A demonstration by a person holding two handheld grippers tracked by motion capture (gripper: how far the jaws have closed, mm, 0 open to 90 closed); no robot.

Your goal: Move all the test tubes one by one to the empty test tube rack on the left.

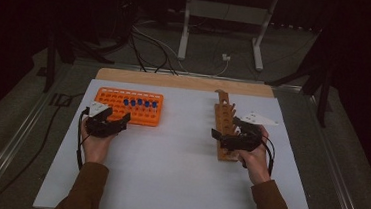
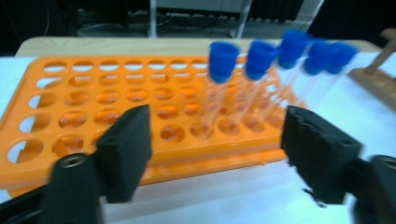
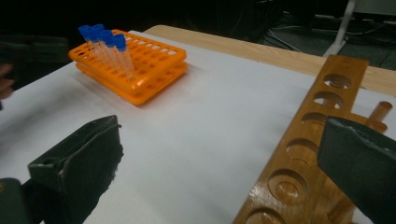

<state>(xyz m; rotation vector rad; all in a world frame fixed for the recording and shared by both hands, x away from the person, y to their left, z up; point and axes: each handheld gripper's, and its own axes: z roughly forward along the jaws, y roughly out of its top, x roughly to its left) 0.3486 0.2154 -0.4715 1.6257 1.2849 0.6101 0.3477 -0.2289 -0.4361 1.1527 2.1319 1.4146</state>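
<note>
My left tool [image 1: 122,121], released, sits left of centre beside the orange rack [image 1: 129,106]; my right tool [image 1: 217,136], released, is right of centre at the wooden rack [image 1: 224,127].

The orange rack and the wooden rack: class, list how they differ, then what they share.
The orange rack is a wide, low plastic grid with many holes; the wooden rack is a narrow strip with a single row of holes. The orange rack holds five blue-capped tubes; the wooden rack's holes stand empty. Both rest on the white table.
</note>
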